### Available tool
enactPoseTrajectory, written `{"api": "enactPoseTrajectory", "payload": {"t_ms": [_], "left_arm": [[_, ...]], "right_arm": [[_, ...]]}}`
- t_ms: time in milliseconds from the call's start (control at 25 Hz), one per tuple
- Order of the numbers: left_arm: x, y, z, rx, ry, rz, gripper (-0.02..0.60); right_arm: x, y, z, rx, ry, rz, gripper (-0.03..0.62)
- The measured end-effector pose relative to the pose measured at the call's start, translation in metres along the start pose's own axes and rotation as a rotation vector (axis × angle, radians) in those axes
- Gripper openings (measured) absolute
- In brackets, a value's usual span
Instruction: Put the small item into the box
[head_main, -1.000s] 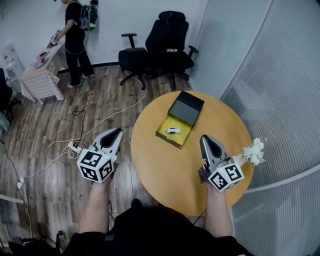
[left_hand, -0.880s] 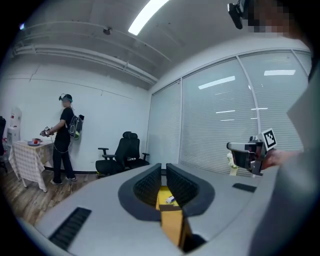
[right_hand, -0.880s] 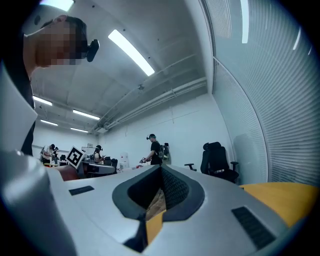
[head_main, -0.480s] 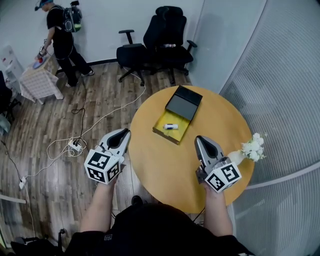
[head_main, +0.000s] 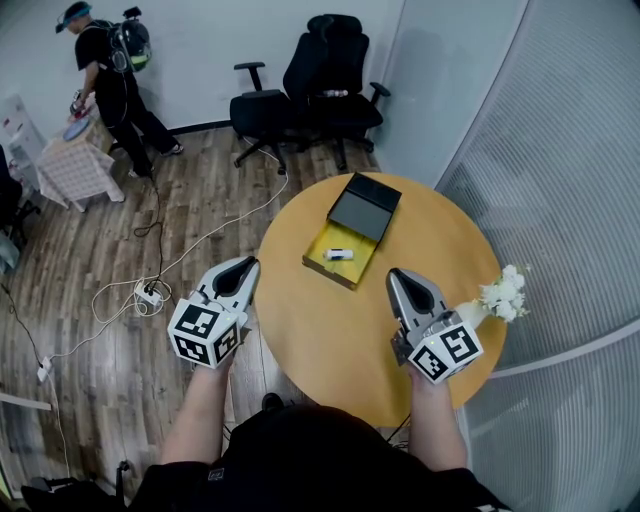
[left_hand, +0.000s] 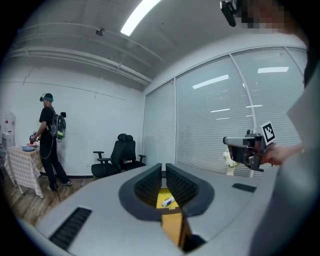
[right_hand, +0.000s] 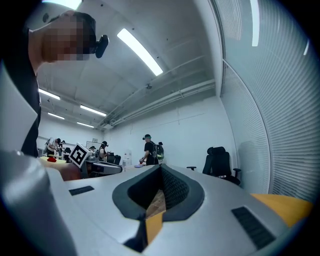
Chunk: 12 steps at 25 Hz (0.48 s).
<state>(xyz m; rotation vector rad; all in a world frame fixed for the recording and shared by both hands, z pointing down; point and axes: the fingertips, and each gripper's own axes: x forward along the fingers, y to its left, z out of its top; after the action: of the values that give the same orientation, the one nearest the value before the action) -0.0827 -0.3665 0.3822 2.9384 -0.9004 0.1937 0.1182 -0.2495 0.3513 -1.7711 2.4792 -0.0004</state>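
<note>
The person holds one pair of tongs in each hand, arms stretched out in front. The left tongs (head_main: 241, 268) hang over the wood floor (head_main: 90, 330), just beside the left edge of the round yellow surface (head_main: 330, 340). They point a little down and toward the box (head_main: 328, 265). Their two tips are pressed together with nothing between them. The right tongs (head_main: 401, 279) are over the right part of the surface and point flat. Their tips are pressed together too, and they pinch nothing.

The box sits open on the far half of the surface (yellow inside, with a dark lid (head_main: 364, 208) at its far end). The small white item (head_main: 339, 254) lies inside the yellow part. Both tongs are well apart from it. White flowers (head_main: 505, 294) stand at the right edge of the surface.

Past the surface are black office chairs (head_main: 318, 80) by a white wall. Wires (head_main: 150, 292) run across the floor. Far off on the left, another person (head_main: 105, 75) stands by a little table with a checked cloth (head_main: 72, 168).
</note>
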Motion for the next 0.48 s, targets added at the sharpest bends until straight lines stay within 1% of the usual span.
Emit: {"api": "enactPoseTrajectory", "payload": {"t_ms": [480], "left_arm": [[-0.0008, 0.0007, -0.0067, -0.01, 0.007, -0.01, 0.035]], "right_arm": [[0.001, 0.0048, -0.0044, 0.008, 0.007, -0.001, 0.034]]}}
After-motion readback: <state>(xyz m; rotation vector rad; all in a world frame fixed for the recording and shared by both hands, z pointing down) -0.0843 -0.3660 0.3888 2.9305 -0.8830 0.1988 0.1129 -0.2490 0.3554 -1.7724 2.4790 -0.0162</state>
